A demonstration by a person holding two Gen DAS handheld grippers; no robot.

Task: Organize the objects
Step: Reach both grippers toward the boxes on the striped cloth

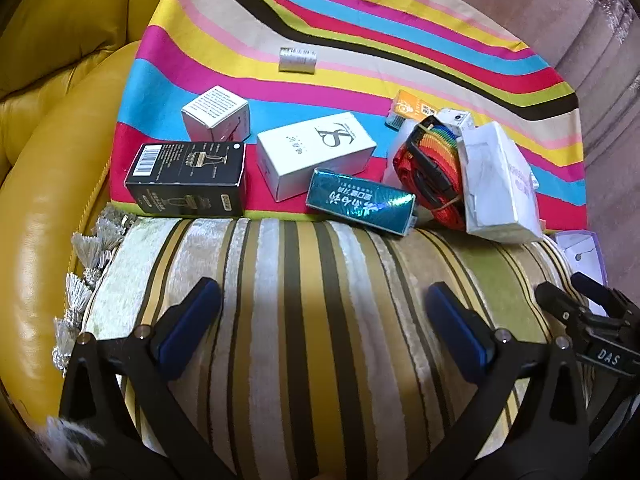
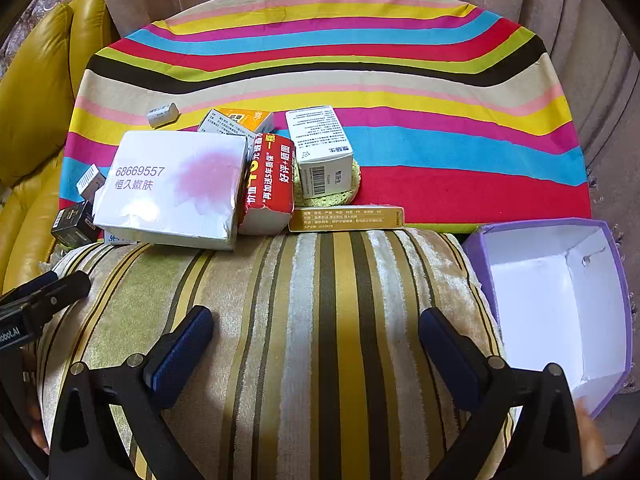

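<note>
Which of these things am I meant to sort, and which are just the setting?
To sort: black box, teal box, rainbow strap, big white box, red pack, gold box, purple bin.

Setting: striped cloth, striped cushion, yellow sofa.

Ahead of the left fingers lie 5 small boxes: 1 black box (image 1: pixel 188 178), 1 teal box (image 1: pixel 360 201), 3 white ones, plus 1 rainbow strap (image 1: pixel 430 164). Beyond the right fingers sit 1 red box (image 2: pixel 267 184), 1 gold box (image 2: pixel 346 218) and, rightward, 1 open purple box (image 2: pixel 560 300).
</note>
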